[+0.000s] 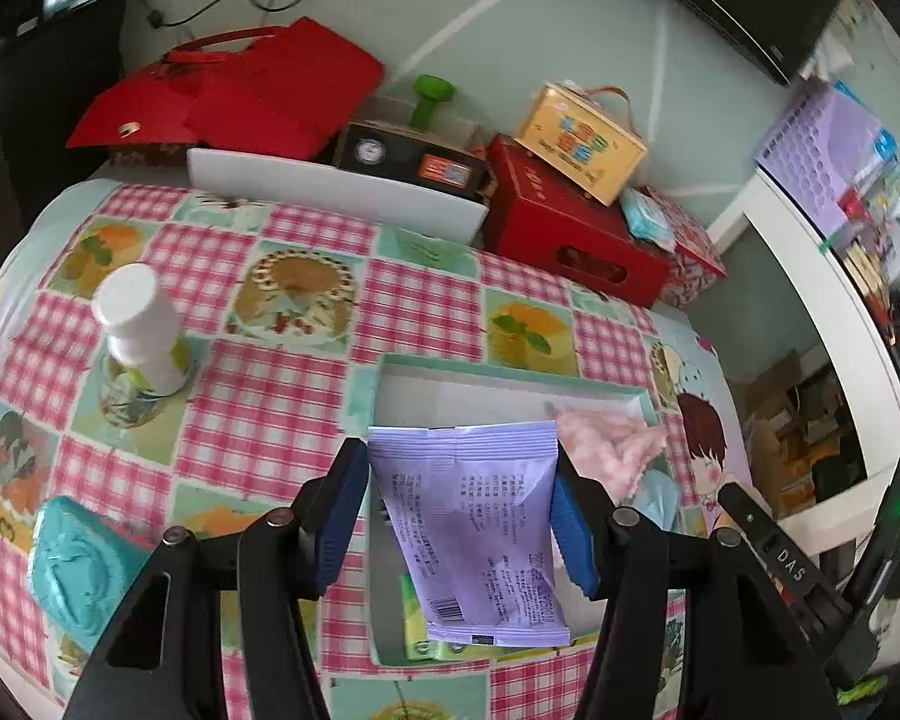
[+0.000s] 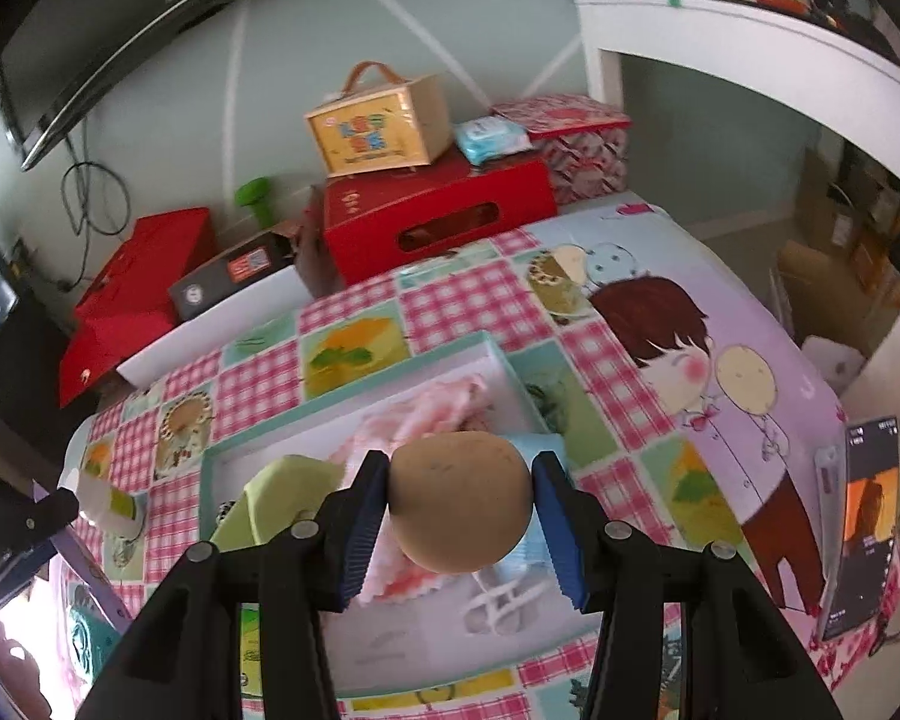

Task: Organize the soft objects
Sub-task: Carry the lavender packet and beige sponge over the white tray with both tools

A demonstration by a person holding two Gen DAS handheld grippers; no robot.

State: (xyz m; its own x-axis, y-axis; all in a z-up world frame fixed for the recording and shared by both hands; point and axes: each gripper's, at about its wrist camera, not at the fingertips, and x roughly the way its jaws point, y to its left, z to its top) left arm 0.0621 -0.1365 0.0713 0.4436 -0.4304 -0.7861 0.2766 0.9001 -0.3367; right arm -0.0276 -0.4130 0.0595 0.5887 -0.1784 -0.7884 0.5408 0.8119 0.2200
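Note:
My left gripper is shut on a lilac snack packet, which hangs over the white tray with a teal rim. In the tray lie a pink fluffy cloth and a green packet. My right gripper is shut on a tan round ball, held above the same tray. Below the ball I see the pink cloth, a green sponge-like block, a light blue item and a white clip.
A white bottle stands on a glass at the left of the chequered tablecloth. A teal pouch lies near the front left. Red boxes and a yellow handled box crowd the back. A phone lies at the right edge.

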